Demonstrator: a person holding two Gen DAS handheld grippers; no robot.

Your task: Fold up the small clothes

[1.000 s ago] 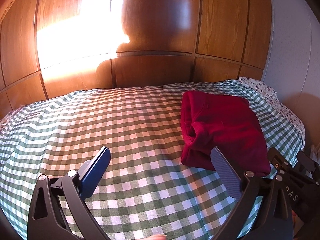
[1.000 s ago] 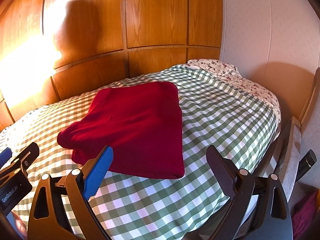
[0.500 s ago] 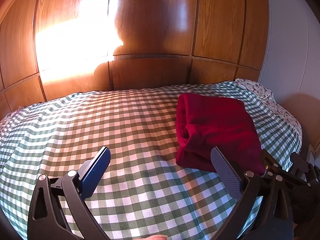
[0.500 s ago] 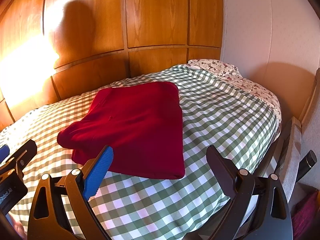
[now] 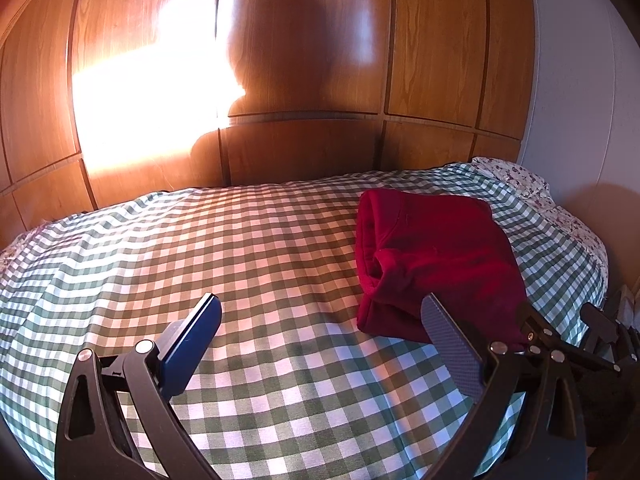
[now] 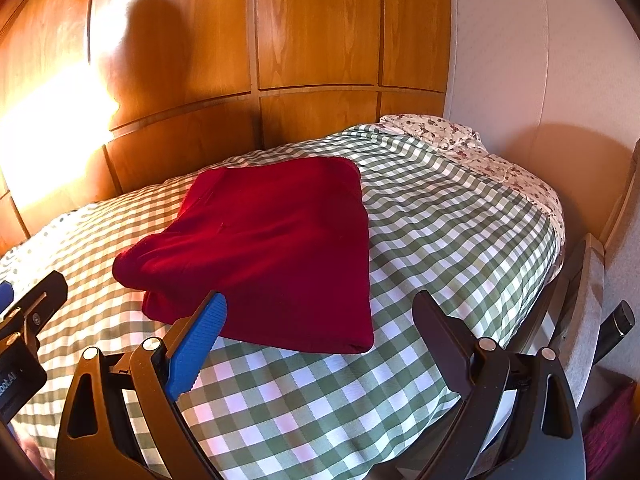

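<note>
garment: red garment (image 6: 272, 248) lay folded into a rough rectangle on the checked bedspread (image 6: 440, 232), on the right half of the bed as the left wrist view showed it (image 5: 440, 264). Flat top face, thick folded edge on its left side; one rolled opening showed at that left edge in the left wrist view. Near edge sat close to the bed's front edge.
left gripper: left gripper (image 5: 320, 312) had its fingers spread wide, nothing between them. It hung over bare bedspread (image 5: 240, 264), left of the garment. Its right finger overlapped the garment's near corner in the picture; could not tell whether it touched.
right gripper: right gripper (image 6: 320, 308) also had its fingers wide apart and empty. Blue pad (image 6: 196, 348) on its left finger overlapped the garment's near edge in the picture; contact unclear. The gap between the fingers framed the garment's near right corner and the bedspread in front of it.
cross view: part of the left gripper's body showed at the left edge of the right wrist view (image 6: 28, 320); part of the right gripper's body showed at the right edge of the left wrist view (image 5: 560, 344). The two were side by side, near each other.
bed: green and white check cover, with a floral sheet (image 6: 460, 140) showing at the far right corner.
background: wood panel wall (image 5: 320, 60) behind the bed, with a bright sun patch and a person's shadow (image 5: 288, 48) on it. Pale wall (image 6: 520, 60) on the right.
</note>
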